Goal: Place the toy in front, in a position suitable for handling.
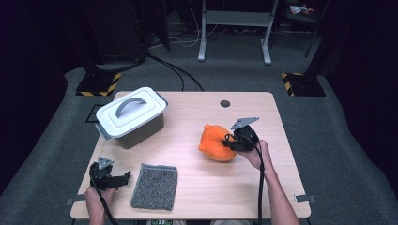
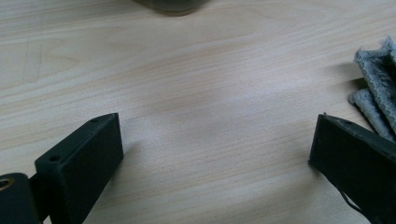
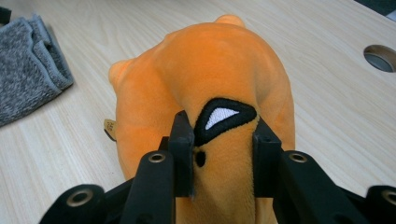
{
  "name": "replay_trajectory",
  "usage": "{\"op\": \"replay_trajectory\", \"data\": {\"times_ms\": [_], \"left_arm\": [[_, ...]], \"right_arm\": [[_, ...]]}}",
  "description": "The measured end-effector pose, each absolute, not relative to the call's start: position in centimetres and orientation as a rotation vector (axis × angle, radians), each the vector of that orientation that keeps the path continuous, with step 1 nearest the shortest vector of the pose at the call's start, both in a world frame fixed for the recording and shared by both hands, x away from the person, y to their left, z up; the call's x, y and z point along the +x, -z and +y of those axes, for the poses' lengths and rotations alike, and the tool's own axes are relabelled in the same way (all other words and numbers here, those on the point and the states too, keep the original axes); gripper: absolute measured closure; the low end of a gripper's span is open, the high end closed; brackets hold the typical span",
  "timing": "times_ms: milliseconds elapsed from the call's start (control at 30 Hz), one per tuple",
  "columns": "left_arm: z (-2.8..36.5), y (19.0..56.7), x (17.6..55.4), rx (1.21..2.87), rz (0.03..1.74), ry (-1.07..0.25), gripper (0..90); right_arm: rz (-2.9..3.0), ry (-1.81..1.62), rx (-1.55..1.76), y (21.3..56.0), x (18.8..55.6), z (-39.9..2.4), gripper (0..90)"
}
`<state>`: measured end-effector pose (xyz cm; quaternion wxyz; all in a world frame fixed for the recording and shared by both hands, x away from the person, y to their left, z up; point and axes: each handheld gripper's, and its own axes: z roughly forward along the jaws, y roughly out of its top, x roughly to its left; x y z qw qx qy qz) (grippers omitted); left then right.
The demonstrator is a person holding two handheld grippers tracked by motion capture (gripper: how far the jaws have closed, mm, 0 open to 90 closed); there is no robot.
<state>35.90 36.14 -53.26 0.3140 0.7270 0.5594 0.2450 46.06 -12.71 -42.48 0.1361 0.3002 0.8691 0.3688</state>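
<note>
Plush pinched, slip risk.
My right gripper [image 3: 223, 154] squeezes only a fold of the orange plush toy [image 3: 205, 84]; it could slide free. Left gripper [image 2: 215, 163] gapes empty.

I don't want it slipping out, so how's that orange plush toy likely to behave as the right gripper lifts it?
The orange plush toy probably squashes rather than resists: the right gripper has pinched a fold of it between its fingers. It looks light for its bulk, so it should lift easily. Its fuzzy fabric likely grips well, though the loose body may sag or swing.
</note>
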Motion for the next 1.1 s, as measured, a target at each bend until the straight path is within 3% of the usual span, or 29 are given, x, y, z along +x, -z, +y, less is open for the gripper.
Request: {"op": "replay_trajectory", "data": {"times_ms": [367,767,867,1100], "left_arm": [[36.2,53.2,35.9,1.922,1.475,-0.640,2.2],[36.2,53.2,35.9,1.920,1.475,-0.642,2.2],[36.1,53.2,35.9,1.917,1.475,-0.645,2.2],[36.2,53.2,35.9,1.925,1.475,-0.635,2.2]], "right_arm": [[2.588,-0.985,0.757,44.1,47.6,-12.4,65.0],[2.509,-1.043,0.955,43.2,46.8,-13.1,24.9],[2.443,-1.086,1.066,42.6,46.1,-13.2,19.9],[2.328,-1.062,1.268,42.6,45.1,-12.6,17.6]]}}
